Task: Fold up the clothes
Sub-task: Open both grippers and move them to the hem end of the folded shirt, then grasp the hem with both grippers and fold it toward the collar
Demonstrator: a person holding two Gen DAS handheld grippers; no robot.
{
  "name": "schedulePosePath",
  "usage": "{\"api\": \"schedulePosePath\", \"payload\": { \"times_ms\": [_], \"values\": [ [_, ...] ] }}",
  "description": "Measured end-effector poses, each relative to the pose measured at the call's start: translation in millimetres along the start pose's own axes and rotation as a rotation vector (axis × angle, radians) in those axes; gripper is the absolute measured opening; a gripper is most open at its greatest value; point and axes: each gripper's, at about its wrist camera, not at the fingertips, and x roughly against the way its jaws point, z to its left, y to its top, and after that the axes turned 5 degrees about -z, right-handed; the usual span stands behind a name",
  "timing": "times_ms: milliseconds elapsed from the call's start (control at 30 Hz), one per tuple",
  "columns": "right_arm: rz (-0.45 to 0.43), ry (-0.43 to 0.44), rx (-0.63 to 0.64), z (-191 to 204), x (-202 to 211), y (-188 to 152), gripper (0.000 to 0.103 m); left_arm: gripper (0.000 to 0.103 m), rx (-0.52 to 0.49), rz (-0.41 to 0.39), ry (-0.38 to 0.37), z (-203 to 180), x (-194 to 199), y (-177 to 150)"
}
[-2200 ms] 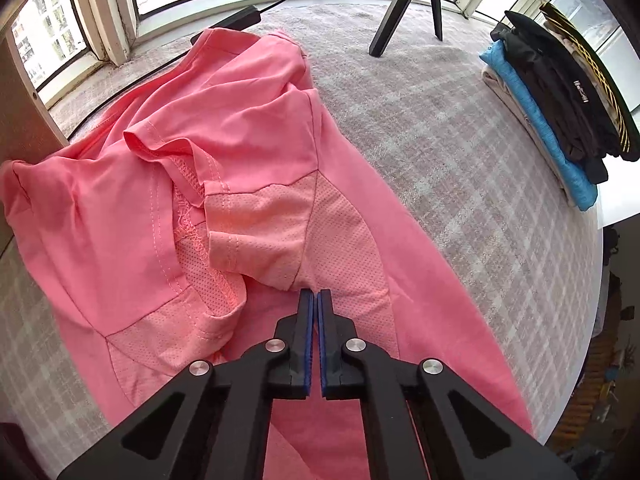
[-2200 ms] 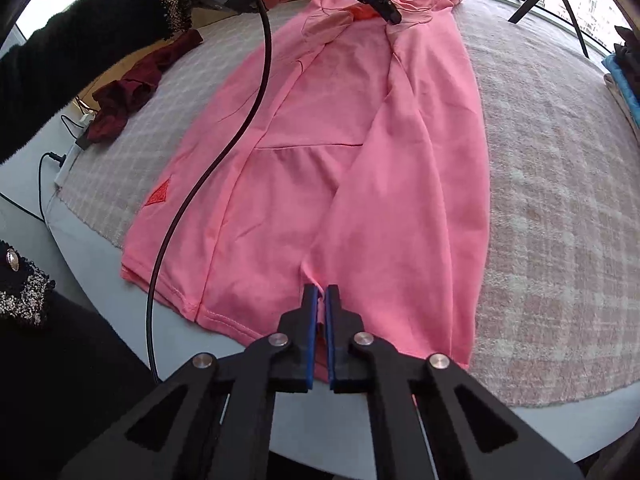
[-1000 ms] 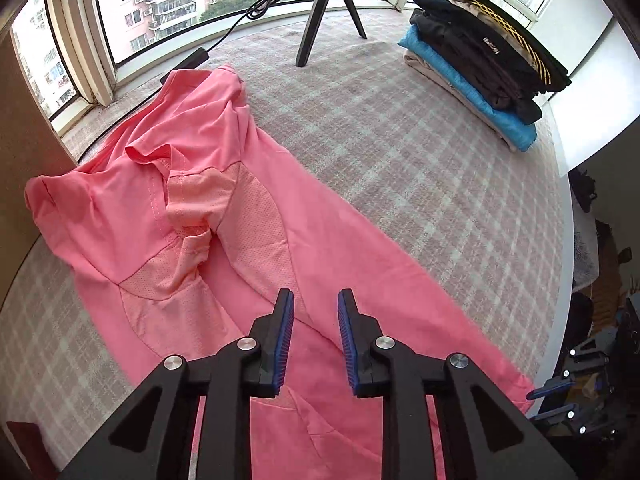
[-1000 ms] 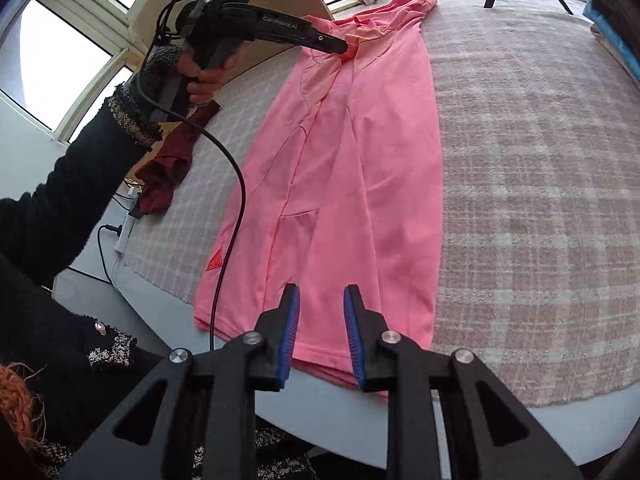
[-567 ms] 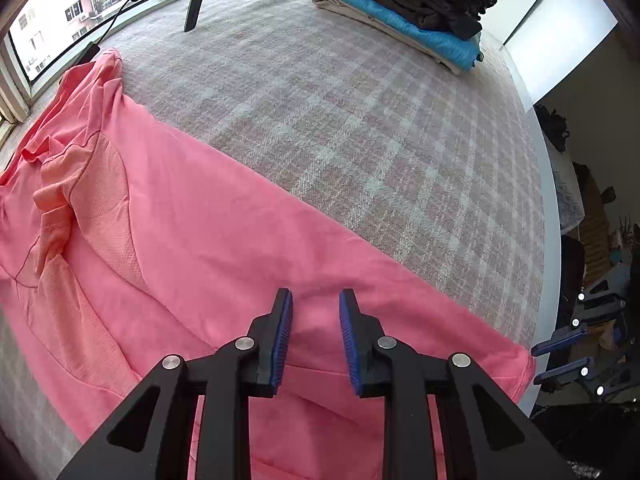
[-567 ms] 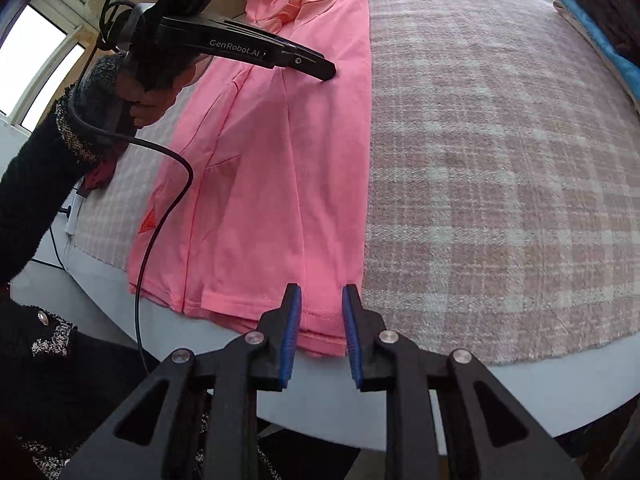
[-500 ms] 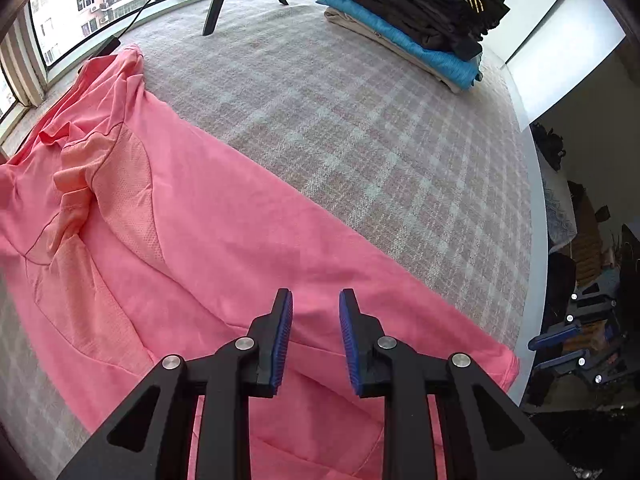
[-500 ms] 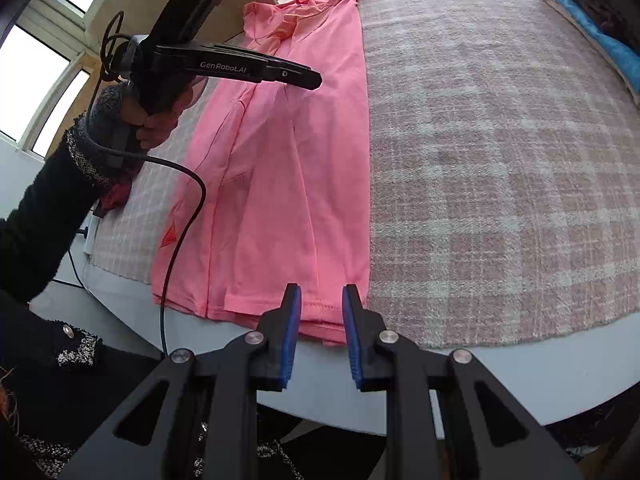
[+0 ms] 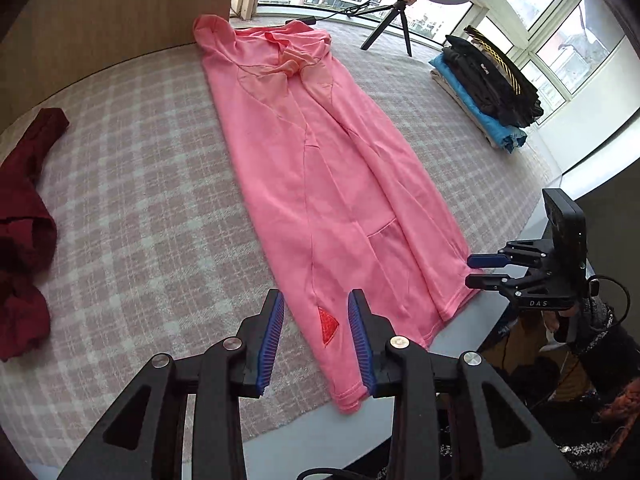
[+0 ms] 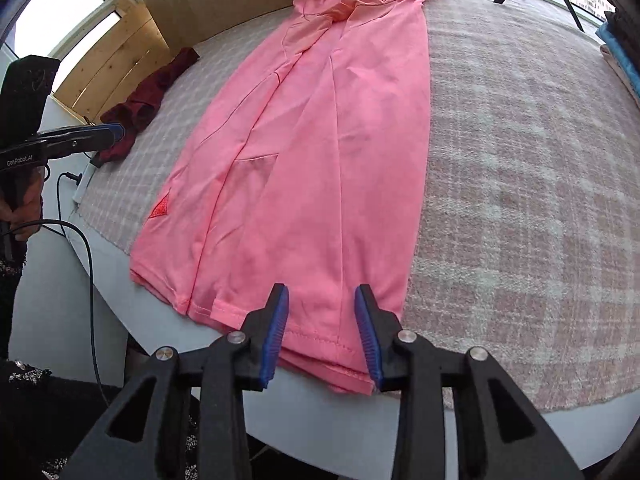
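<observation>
I see the pink shirt [image 9: 320, 184] lying lengthwise on the checked cloth [image 9: 140, 200], folded into a long narrow strip, its collar end toward the windows and its hem at the table's near edge. My left gripper [image 9: 316, 336] hangs just above the hem's left corner, jaws parted with nothing between them — the red triangle logo [image 9: 327, 326] shows in the gap. My right gripper [image 10: 322, 332] sits at the hem's right corner, jaws spread too, framing the stitched edge without closing on it; whether the pads touch the fabric I cannot tell. Left of the shirt lies a dark red garment [image 9: 24, 232], apart from it. To the shirt's right, well away near the windows, stands a stack of folded clothes [image 9: 484, 88] — and a tripod [image 9: 386, 26] beyond the collar.
</observation>
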Motion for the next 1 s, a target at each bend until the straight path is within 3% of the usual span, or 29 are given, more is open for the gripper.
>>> {"api": "schedulePosePath", "payload": {
  "times_ms": [100,200,333,800,867,900,933,1000],
  "values": [
    [-0.026,0.023,0.013,1,23,-7,0.037,0.032,0.081,-0.008,0.035,0,-3,-29],
    [-0.079,0.0,-0.018,-15,41,-10,0.052,0.033,0.141,-0.006,0.085,-2,-12,-51],
    [-0.081,-0.023,-0.07,-34,38,-7,0.052,0.034,0.157,0.015,0.122,-5,-27,-53],
    [-0.022,0.014,-0.106,-31,14,-10,0.052,0.038,0.141,0.102,0.095,-9,-49,-52],
    [-0.012,-0.005,-0.066,-23,11,-11,0.052,0.033,0.125,0.106,0.108,-10,-49,-52],
    [-0.007,-0.025,-0.037,-18,10,-11,0.052,0.025,0.12,0.11,0.112,-9,-49,-52],
    [0.001,-0.043,-0.012,-14,9,-12,0.052,0.01,0.123,0.119,0.106,-8,-50,-52],
    [0.013,-0.055,0.011,-10,8,-12,0.052,0.007,0.126,0.13,0.099,-3,-50,-51]
  ]
}}
